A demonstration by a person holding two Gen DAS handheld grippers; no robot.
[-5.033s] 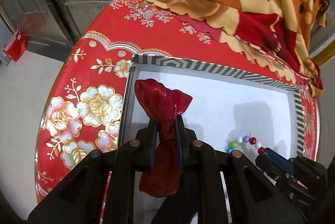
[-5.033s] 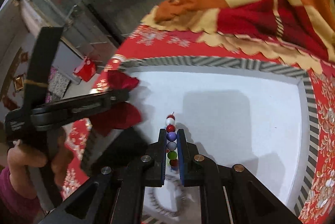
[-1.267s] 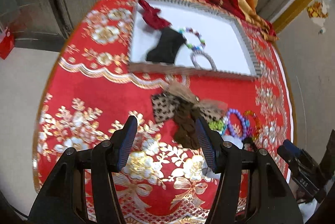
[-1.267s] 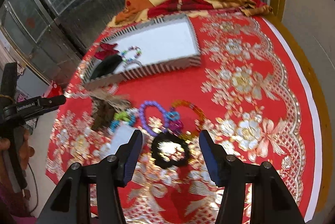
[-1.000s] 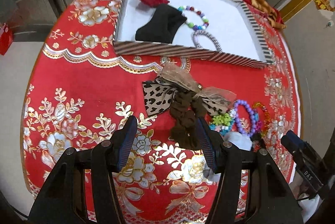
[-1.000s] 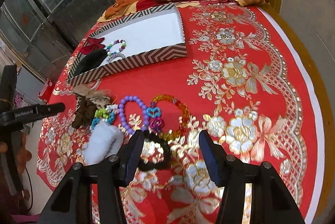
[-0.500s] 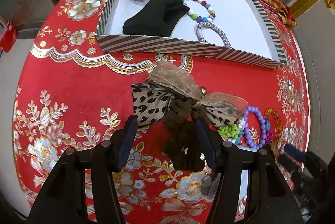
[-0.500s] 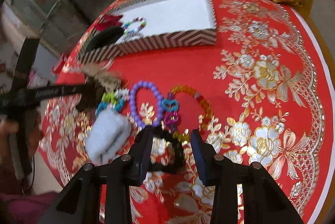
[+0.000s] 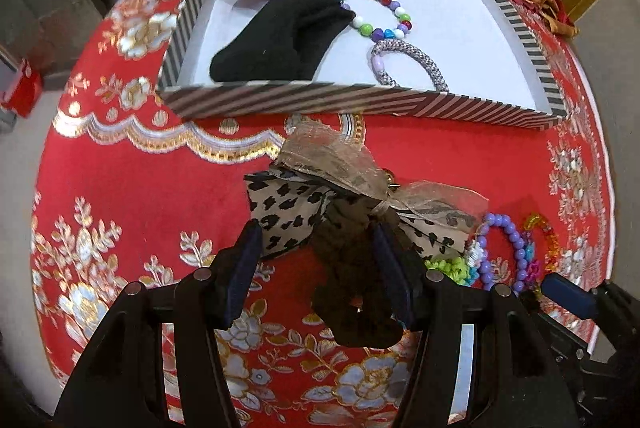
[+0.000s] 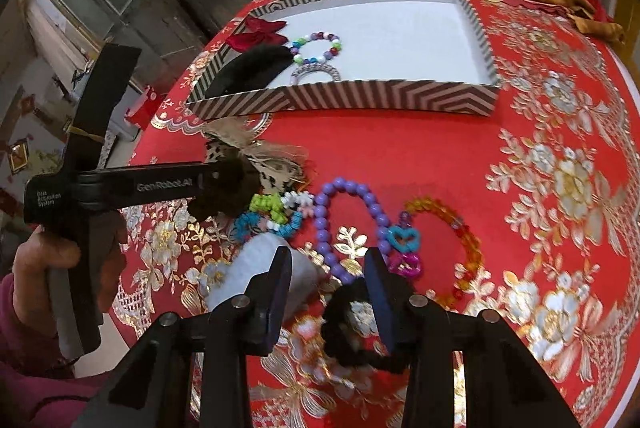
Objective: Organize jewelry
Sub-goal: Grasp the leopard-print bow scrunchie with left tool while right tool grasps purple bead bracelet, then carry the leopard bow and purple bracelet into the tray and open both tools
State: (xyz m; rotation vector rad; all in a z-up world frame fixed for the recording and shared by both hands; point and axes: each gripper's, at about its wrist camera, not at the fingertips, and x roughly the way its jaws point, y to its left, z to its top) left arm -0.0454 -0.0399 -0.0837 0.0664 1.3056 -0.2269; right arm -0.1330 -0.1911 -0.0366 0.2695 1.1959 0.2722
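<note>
Now both tongs wide: left gripper (image 9: 316, 268) straddling soft brown scrunchie (image 9: 352, 284), light, squashy; pinch middle, bow (image 9: 320, 184) at 12 o'clock; right gripper (image 10: 328, 284) empty.

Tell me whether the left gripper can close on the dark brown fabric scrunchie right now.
Probably yes. The left gripper is open, and the dark brown fabric scrunchie already lies between its fingers; only the leopard-print bow overlaps it at the top.
</note>
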